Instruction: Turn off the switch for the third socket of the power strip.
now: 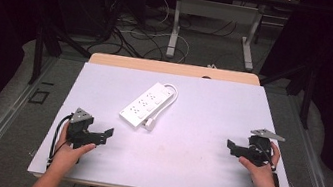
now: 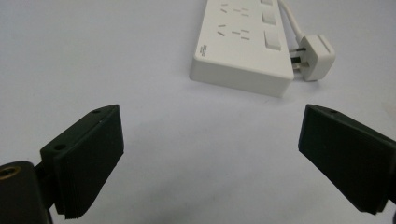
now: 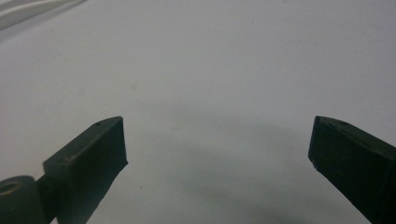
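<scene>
- A white power strip (image 1: 147,104) is seen lying flat on the white table (image 1: 193,168), left of centre and towards the far half; its plug (image 1: 150,124) rests just beside its near end, and the cord (image 1: 172,93) loops round the far end.
- The strip's long axis is laid diagonally, from near-left to far-right; the socket face is turned upward, and the near short end is pointed towards the left gripper (image 1: 106,133).
- The left gripper is held by the left hand (image 1: 69,151) low over the table, near the strip but apart from it; in the left gripper view (image 2: 210,154) the jaws are spread wide with nothing between them, and the strip (image 2: 245,44) and plug (image 2: 316,56) are seen ahead, slightly to the right.
- The right gripper (image 1: 233,147) is held well apart from the strip at the right of the table; its jaws are likewise spread wide (image 3: 217,154) over bare table.
- A grip taken across the near end could be spoiled by the plug: it would likely be nudged or caught by a jaw, because it lies so close to that end.
- If the strip were lifted by one end alone, it would probably swing or slip, being long and smooth, and the trailing cord could drag.
</scene>
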Available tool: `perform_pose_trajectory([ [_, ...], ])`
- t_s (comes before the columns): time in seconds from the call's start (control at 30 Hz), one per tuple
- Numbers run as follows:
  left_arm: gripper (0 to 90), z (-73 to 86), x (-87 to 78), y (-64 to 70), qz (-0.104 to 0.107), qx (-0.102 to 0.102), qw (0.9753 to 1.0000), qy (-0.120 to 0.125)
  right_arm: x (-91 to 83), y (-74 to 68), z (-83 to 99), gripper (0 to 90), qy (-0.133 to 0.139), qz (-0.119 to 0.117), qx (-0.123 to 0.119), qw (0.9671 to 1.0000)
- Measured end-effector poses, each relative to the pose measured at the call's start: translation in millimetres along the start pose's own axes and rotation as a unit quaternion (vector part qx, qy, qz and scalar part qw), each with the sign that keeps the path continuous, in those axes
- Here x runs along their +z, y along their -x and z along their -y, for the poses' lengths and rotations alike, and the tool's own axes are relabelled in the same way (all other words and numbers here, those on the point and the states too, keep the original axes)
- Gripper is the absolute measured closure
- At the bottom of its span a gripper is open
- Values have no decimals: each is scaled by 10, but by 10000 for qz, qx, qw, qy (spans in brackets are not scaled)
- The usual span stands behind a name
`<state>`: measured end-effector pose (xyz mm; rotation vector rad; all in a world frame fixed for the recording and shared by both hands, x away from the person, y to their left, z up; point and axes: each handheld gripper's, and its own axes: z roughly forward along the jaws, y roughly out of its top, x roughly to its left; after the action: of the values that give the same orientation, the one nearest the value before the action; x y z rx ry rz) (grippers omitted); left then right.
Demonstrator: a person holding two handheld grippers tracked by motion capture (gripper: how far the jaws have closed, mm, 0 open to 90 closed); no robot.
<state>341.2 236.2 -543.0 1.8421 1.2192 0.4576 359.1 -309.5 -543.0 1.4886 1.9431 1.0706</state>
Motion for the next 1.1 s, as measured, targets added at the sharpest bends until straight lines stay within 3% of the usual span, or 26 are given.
perform_pose_trajectory([
  [0.1, 70, -12, -16, 27, -22, 80, 10000, 51, -94, -88, -37, 60, 181, 17, -58, 9998],
  [0.27, 70, -30, -40, 71, -44, 182, 9998, 98, -108, -165, -57, 64, 166, -57, -155, 9997],
  [0.33, 70, -25, -46, 82, -14, 182, 9998, 96, -105, -217, -70, 63, 210, 16, -365, 9991],
  [0.57, 70, -24, -65, 110, -68, 111, 9999, 68, -111, -261, -75, 63, 256, -90, -387, 9989],
  [0.8, 74, -28, -59, 125, -89, 75, 9999, 91, -102, -278, -58, 63, 260, -151, -240, 9993],
  [1.1, 89, -41, -67, 181, -65, 79, 9999, 65, -111, -282, -64, 63, 252, -200, -305, 9990],
])
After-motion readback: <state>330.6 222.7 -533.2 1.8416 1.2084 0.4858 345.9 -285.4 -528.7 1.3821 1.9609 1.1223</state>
